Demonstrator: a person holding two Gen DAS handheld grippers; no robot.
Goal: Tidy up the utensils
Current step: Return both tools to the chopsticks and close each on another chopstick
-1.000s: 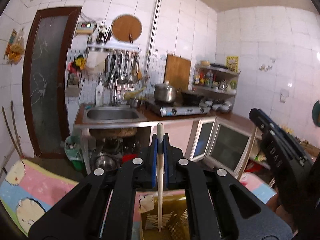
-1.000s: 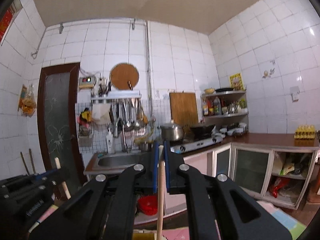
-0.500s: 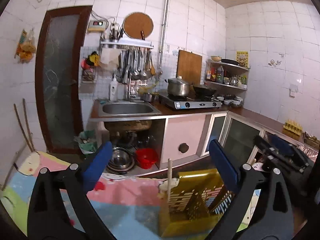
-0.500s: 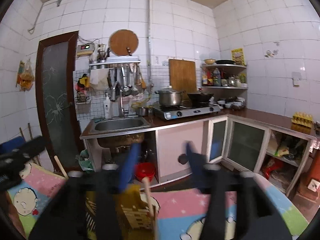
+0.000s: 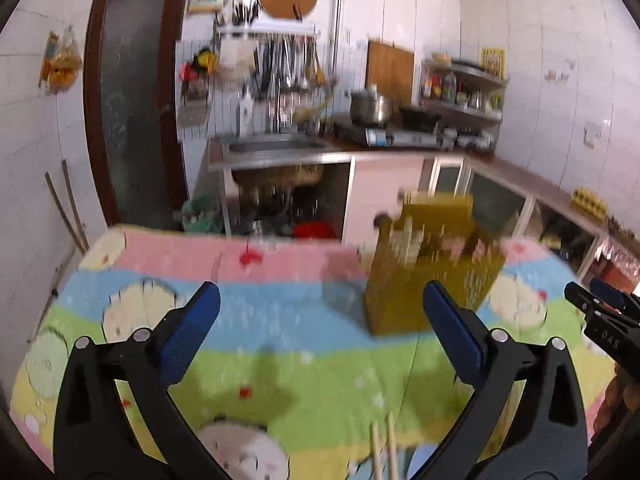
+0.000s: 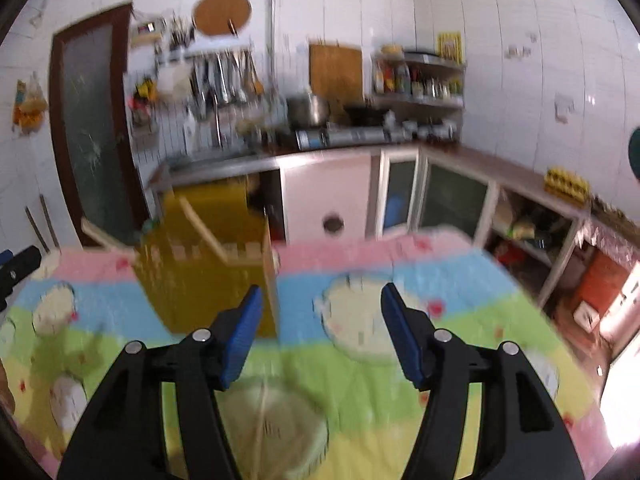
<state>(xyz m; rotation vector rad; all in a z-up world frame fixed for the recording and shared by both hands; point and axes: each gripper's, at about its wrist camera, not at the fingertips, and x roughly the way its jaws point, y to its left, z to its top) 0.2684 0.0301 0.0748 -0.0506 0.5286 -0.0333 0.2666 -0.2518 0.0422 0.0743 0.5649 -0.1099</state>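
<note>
A yellow slotted utensil holder (image 5: pixel 432 264) stands on the cartoon-print tablecloth (image 5: pixel 280 320); it also shows in the right wrist view (image 6: pixel 208 264) with wooden chopsticks (image 6: pixel 204 234) leaning in it. My left gripper (image 5: pixel 320 300) is open and empty, above the cloth and short of the holder. Two more chopsticks (image 5: pixel 384 456) lie on the cloth below it. My right gripper (image 6: pixel 322 300) is open and empty, to the right of the holder. The right gripper's tip shows in the left view (image 5: pixel 600 316).
A round woven mat (image 6: pixel 272 420) lies on the cloth under the right gripper. Behind the table are a sink counter (image 5: pixel 280 148), a gas stove with a pot (image 5: pixel 372 108), wall shelves (image 5: pixel 460 92) and a dark door (image 5: pixel 132 112).
Both grippers were shut on a chopstick each above the holder. They opened, let the chopsticks drop into it, and pulled back and tilted down toward the table.
</note>
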